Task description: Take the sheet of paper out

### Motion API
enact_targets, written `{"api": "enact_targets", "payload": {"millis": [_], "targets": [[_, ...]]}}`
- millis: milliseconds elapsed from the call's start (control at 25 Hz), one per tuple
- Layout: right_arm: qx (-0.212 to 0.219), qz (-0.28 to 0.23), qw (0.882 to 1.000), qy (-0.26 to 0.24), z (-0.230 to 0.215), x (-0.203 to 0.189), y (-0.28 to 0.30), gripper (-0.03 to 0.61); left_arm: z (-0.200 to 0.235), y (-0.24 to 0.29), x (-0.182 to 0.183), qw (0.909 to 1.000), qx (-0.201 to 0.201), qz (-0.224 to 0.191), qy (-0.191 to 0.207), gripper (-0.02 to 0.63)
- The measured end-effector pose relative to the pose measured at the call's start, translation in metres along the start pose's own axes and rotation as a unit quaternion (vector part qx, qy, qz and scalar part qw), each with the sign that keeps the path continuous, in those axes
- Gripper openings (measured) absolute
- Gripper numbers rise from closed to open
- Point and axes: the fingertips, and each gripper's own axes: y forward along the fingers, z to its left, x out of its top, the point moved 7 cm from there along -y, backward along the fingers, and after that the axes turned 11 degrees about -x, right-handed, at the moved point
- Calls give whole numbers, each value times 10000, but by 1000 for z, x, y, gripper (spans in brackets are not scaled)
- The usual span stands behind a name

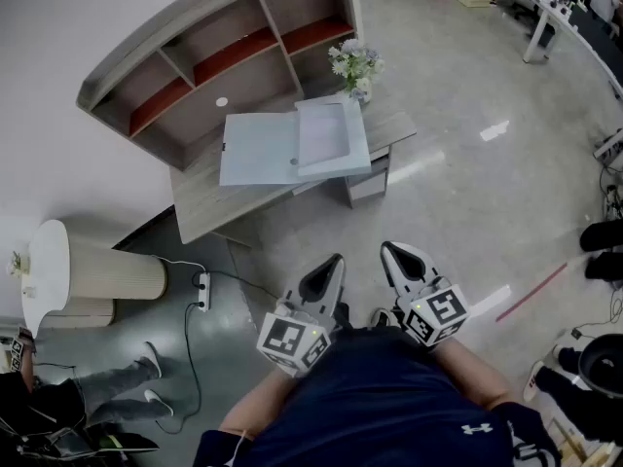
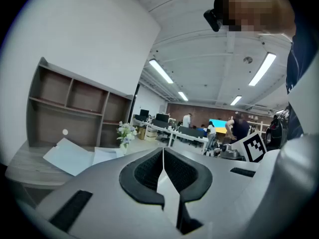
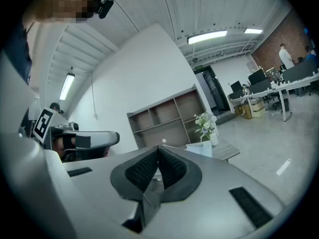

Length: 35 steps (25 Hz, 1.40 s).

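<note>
Not begun. Left tongs (image 1: 327,272) and right tongs (image 1: 399,259) both pressed together, empty, well apart from worktop (image 1: 209,207). Open folder (image 1: 292,144) lying there; sheet of paper presumably inside, untouched.

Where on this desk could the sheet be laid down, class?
Bare: the left end of the desk, between the open folder and the near-left corner; a smaller patch at the right end, before the flower vase. Crowded: the middle, under the folder.

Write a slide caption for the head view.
Left gripper and right gripper, shut and empty, short of desk holding open folder.
</note>
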Motion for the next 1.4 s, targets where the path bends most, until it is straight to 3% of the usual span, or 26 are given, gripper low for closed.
{"api": "enact_targets", "payload": {"millis": [280,760,1040,1400], "targets": [[98,77,9999,-57,21,-7,-31,14,-25,-16,-10,9990,94,355,-263,21],[423,279,9983,-289,43,-20,-27,14,-18,-51,-25,9968,433,131,-662,21],[399,334,9977,-435,54,-19,14,14,29,-51,-26,9960,436,146,-767,21],[-325,473,9970,-521,61,-12,83,14,123,-34,-10,9950,-74,9,-1000,21]]}}
